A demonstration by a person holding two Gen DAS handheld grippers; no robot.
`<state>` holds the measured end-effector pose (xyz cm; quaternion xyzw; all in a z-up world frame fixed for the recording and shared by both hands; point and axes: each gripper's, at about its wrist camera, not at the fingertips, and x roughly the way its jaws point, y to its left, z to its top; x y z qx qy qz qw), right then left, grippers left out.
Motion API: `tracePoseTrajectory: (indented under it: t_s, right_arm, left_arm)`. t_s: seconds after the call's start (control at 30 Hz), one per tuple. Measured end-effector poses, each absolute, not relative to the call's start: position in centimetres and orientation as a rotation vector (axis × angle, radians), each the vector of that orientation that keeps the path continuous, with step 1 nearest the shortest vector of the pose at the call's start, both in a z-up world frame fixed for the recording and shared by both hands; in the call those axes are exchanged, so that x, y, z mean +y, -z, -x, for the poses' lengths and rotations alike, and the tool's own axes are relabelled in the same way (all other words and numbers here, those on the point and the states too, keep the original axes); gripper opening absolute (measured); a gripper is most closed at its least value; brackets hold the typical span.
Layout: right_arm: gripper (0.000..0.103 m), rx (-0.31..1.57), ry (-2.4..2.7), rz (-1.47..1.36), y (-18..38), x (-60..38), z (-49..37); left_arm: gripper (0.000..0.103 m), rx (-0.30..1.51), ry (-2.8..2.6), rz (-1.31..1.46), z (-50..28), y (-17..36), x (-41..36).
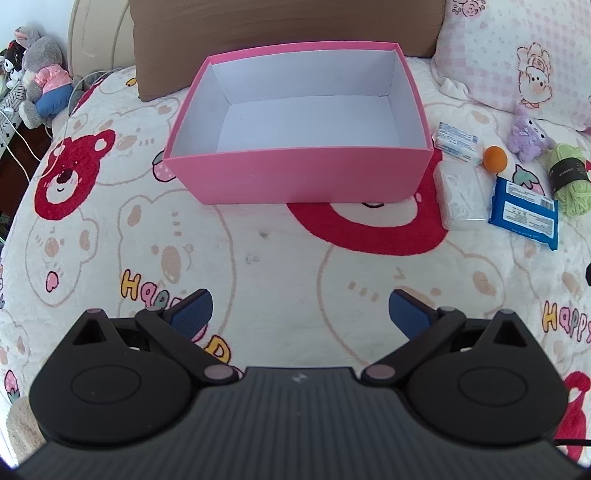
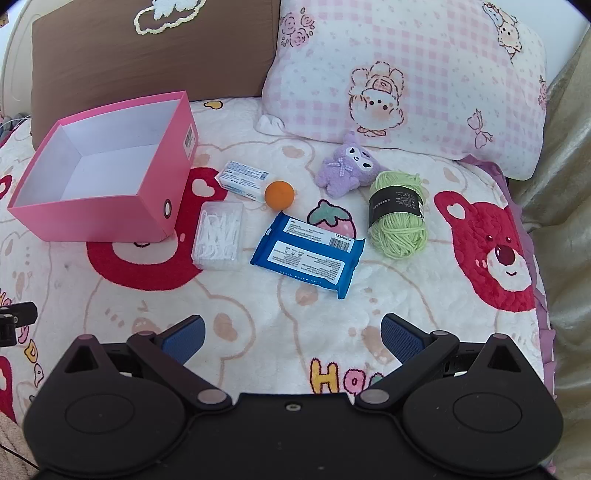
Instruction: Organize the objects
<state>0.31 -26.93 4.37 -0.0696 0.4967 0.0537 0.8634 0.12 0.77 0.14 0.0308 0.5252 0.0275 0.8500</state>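
Note:
A pink box with a white, bare inside stands on the bed. To its right lie a clear floss-pick case, a blue wipes pack, a small white packet, an orange ball, a purple plush and a green yarn skein. My left gripper hangs open over the blanket, short of the box. My right gripper is open too, nearer than the wipes pack, holding nothing.
A bear-print blanket covers the bed. A brown cushion leans behind the box, with a pink checked pillow to its right. Stuffed toys and cables sit off the bed's left edge. A gold cloth borders the right.

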Motion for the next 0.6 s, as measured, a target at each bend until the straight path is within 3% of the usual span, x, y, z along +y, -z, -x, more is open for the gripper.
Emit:
tracePoseTrajectory:
  t_s: [0.6]
  right_arm:
    - [0.102, 1.042, -0.127, 0.158, -4.2, -27.1, 0.1]
  left_arm:
    - [0.103, 1.112, -0.06, -0.039, 0.1, -0.3, 1.8]
